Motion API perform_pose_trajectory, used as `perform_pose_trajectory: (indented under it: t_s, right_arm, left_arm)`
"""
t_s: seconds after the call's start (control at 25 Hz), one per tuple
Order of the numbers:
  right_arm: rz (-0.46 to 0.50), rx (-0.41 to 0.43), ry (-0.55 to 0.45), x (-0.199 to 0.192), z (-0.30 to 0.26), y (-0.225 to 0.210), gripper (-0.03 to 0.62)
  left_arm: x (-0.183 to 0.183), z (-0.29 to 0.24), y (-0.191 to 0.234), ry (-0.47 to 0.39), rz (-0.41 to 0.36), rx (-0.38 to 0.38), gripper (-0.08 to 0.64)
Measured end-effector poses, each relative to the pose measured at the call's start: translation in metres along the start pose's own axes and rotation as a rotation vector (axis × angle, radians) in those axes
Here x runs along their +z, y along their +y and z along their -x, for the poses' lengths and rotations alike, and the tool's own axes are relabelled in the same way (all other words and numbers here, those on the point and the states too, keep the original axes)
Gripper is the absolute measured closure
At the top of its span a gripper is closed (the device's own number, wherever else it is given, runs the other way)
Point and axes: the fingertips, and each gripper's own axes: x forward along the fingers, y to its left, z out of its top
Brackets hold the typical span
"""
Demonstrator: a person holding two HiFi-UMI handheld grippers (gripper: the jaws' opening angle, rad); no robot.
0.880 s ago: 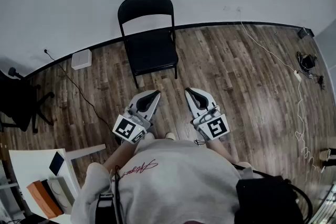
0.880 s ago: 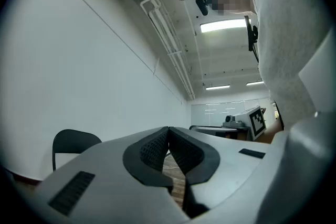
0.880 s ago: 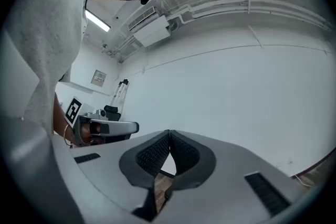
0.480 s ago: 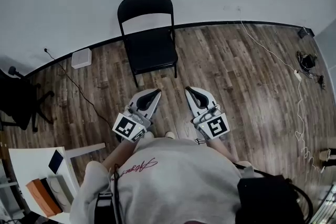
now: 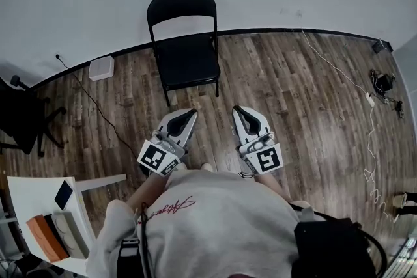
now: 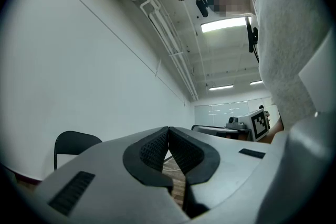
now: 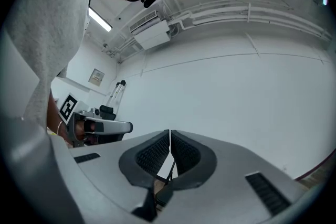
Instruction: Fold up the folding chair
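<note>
Approach: left tongs (image 5: 187, 116) and right tongs (image 5: 240, 112) clenched empty, well short of the open black metal folding chair (image 5: 186, 42), so step in, release, lift its seat.

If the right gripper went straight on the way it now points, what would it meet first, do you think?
Probably the folding chair: the right gripper, shut and empty, aims toward its seat, with only wooden floor between them. How high it would strike is unclear.
</note>
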Motion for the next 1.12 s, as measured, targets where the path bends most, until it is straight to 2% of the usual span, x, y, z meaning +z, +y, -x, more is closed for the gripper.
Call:
perform_pose_trajectory:
  t_s: [0.32,0.6,0.72,0.84,1.12]
  right_arm:
    - [-0.018,0.026,-0.01,-0.011,-0.002,-0.019,0.575]
    - [-0.034,0.023,0.005,-0.026,-0.027,-0.035,0.575]
    - [-0.045,0.029,-0.005,-0.032,-0.05,-0.045,0.575]
    - [-0.049,0.021,0.034,-0.049,-0.078,-0.062,0.575]
    - [-0.039,-0.008,0.048,-0.073,-0.185,-0.121,0.575]
  left_arm:
    - [-0.006,0.0,0.007,-0.009,-0.007,0.085,0.543]
    - [-0.009,-0.016,0.04,-0.027,-0.003,0.108,0.543]
    - [-0.016,-0.032,0.064,-0.023,0.002,0.101,0.543]
    - [-0.024,-0.053,0.097,-0.018,0.02,0.104,0.543]
    - [-0.024,-0.115,0.197,-0.005,0.002,0.085,0.543]
